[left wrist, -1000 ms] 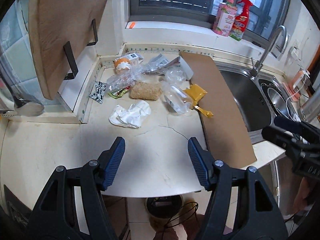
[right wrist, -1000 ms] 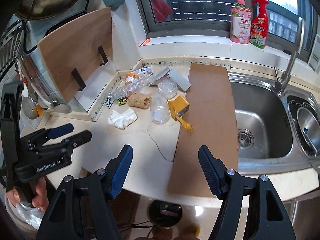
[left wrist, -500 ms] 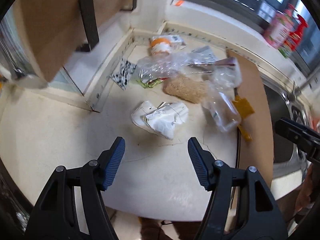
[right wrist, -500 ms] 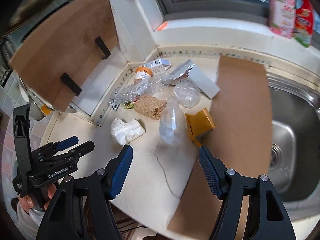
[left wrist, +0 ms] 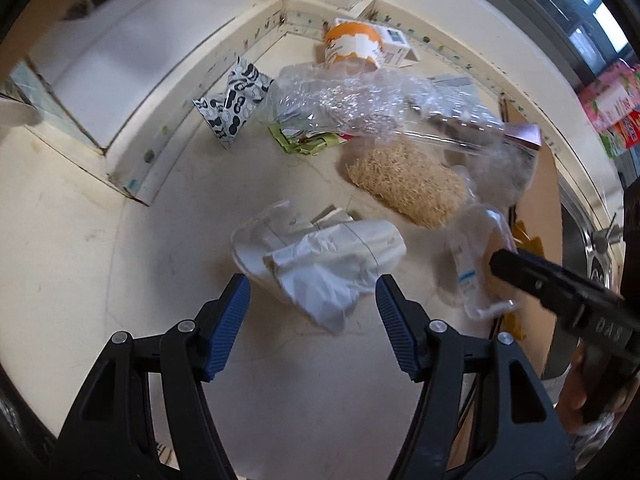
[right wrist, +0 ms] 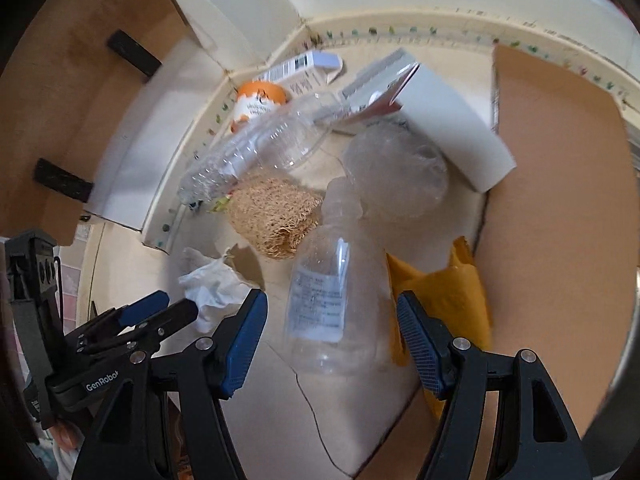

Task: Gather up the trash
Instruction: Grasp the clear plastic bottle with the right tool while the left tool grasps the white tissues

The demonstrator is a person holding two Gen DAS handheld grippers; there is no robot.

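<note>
while both tongs (left wrist: 312, 312) (right wrist: 332, 332) gape empty, crumpled white tissue (left wrist: 320, 264), clear bottle (right wrist: 328, 304) lie below.

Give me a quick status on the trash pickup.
Left gripper open over crumpled tissue. Right gripper open around clear bottle. Nothing held, nothing blocking.

Cream stone countertop (left wrist: 80, 240), window (left wrist: 580, 20) above

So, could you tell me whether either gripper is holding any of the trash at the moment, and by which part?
Nothing is held. The left gripper frames the crumpled white paper, the right gripper the clear bottle; both sets of jaws stand open.
</note>
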